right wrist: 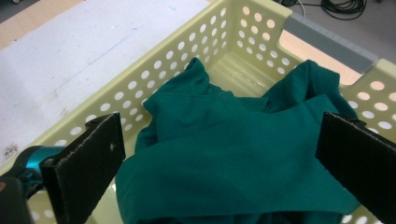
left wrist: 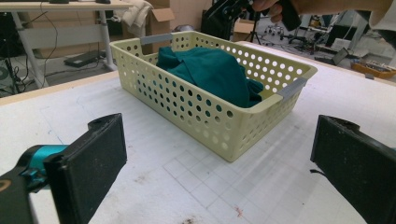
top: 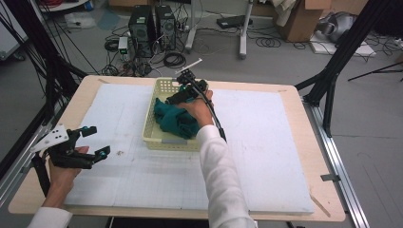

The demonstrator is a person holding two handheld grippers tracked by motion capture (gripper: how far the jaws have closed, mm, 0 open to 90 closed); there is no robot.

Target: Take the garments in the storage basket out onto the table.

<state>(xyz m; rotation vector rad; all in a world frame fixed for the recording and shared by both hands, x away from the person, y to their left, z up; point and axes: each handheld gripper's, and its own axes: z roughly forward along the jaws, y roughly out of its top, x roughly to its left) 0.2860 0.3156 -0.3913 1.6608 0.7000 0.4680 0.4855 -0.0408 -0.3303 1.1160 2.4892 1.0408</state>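
Observation:
A pale yellow perforated basket (top: 151, 124) sits mid-table with a crumpled teal cloth (top: 173, 121) inside. My right gripper (top: 190, 81) hovers over the basket's far half, held by a hand in a white sleeve. In the right gripper view it (right wrist: 219, 154) is open, its jaws spread wide just above the cloth (right wrist: 233, 154) and the basket (right wrist: 187, 70), gripping nothing. My left gripper (top: 97, 141) rests open near the table's left front. In the left gripper view it (left wrist: 219, 158) faces the basket (left wrist: 210, 116) and the cloth (left wrist: 210, 70) from a short distance.
A white foam sheet (top: 266, 142) covers most of the wooden table (top: 328, 190). Black frame posts (top: 328, 85) stand at both sides. Computer towers (top: 152, 23), cables and cardboard boxes (top: 302, 19) lie on the floor beyond the far edge.

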